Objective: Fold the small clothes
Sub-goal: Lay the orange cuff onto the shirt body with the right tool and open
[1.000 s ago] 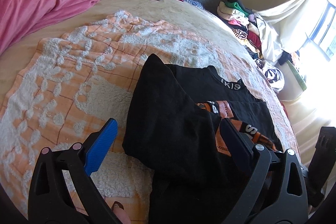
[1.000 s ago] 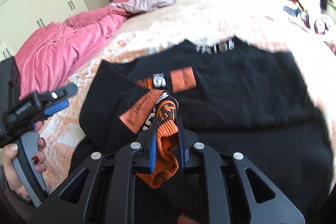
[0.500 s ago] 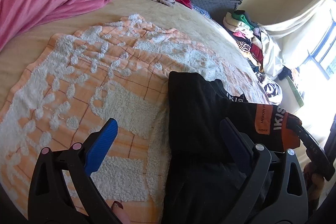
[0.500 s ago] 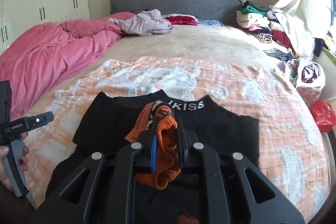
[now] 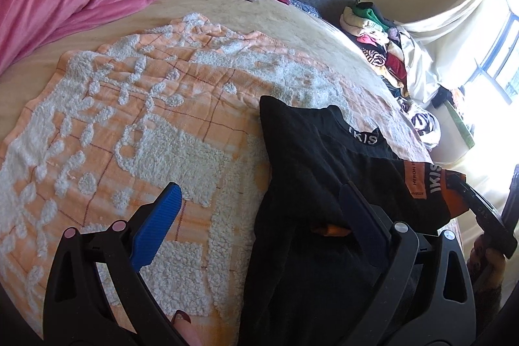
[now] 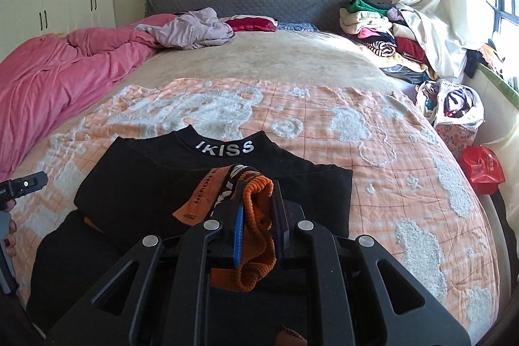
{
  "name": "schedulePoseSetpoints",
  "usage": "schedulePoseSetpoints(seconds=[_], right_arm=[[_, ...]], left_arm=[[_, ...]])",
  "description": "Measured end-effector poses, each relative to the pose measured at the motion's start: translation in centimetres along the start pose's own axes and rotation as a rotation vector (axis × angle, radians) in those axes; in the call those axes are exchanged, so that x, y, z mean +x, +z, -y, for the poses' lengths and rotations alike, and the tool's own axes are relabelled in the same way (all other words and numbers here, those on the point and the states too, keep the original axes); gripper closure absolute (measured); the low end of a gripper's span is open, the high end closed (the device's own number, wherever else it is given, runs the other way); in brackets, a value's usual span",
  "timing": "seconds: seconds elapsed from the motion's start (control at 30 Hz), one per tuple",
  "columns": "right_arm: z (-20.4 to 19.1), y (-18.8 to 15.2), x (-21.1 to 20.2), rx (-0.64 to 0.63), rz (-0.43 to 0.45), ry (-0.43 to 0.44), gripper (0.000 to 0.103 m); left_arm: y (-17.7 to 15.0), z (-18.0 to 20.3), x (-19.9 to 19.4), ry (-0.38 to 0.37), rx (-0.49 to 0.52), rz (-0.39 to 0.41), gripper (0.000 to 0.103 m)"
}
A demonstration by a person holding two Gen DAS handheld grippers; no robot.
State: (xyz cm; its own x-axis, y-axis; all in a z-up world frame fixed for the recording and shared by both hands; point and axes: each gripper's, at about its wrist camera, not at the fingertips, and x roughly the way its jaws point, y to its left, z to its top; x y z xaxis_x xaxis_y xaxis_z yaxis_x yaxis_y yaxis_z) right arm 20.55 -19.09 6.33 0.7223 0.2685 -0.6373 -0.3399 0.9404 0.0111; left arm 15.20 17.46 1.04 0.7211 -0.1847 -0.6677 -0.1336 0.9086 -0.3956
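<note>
A black sweatshirt (image 6: 168, 174) with a white "IKISS" collar lies on the orange and white blanket (image 6: 389, 151); it also shows in the left wrist view (image 5: 311, 158). My right gripper (image 6: 258, 187) is shut on the sweatshirt's orange ribbed cuff (image 6: 256, 216) and holds the sleeve, with its orange label (image 5: 425, 184), across the body of the shirt. My left gripper (image 5: 256, 200) is open and empty, its fingers astride the shirt's left edge, above the blanket (image 5: 129, 119).
A pink duvet (image 6: 65, 64) lies along the left of the bed, a grey garment (image 6: 191, 31) near the headboard. A clothes pile (image 6: 382, 25), a bag of laundry (image 6: 451, 106) and a red bag (image 6: 483, 167) stand at the right.
My right gripper has pulled the orange-cuffed sleeve across the shirt toward the right and drawn back. My left gripper has stayed open and shifted a little.
</note>
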Motion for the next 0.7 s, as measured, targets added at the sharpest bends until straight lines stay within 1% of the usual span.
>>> schedulePoseSetpoints(seconds=[0.13,0.3,0.33,0.37,0.4,0.43,0.47,0.53,0.67,0.7], right_arm=[[0.3,-0.4,0.8,-0.015,-0.003,0.002,0.092],[1.1,-1.1,1.1,-0.017,0.01,0.02,0.092],[1.3,-1.2,1.3,-0.015,0.008,0.022,0.092],[1.6,-1.3,1.4,-0.013,0.006,0.02,0.092],[1.9,-1.5,1.6,-0.007,0.0,0.018,0.092],[2.2,-1.6,1.8,-0.001,-0.009,0.021,0.092],[2.4,-1.7,2.0,0.007,-0.017,0.023,0.092],[2.7,-1.9,2.3,0.019,-0.027,0.024,0.092],[2.8,-2.2,2.4,0.033,-0.037,0.031,0.092],[2.8,-2.2,2.4,0.034,-0.038,0.031,0.092]], left_arm=[[-0.4,1.1,0.3,0.017,0.045,0.002,0.018],[-0.8,3.0,0.8,0.031,0.094,-0.018,0.021],[-0.8,3.5,1.0,0.037,0.108,-0.025,0.028],[-0.9,4.1,1.2,0.043,0.122,-0.032,0.031],[-1.0,4.5,1.5,0.05,0.131,-0.038,0.034],[-0.9,5.1,1.8,0.056,0.138,-0.046,0.034],[-0.9,5.5,2.1,0.053,0.142,-0.052,0.034],[-0.8,6.9,2.8,0.038,0.153,-0.064,0.039],[-0.3,10.2,4.5,0.019,0.207,-0.101,0.041],[-0.2,10.8,4.8,0.015,0.219,-0.106,0.043]])
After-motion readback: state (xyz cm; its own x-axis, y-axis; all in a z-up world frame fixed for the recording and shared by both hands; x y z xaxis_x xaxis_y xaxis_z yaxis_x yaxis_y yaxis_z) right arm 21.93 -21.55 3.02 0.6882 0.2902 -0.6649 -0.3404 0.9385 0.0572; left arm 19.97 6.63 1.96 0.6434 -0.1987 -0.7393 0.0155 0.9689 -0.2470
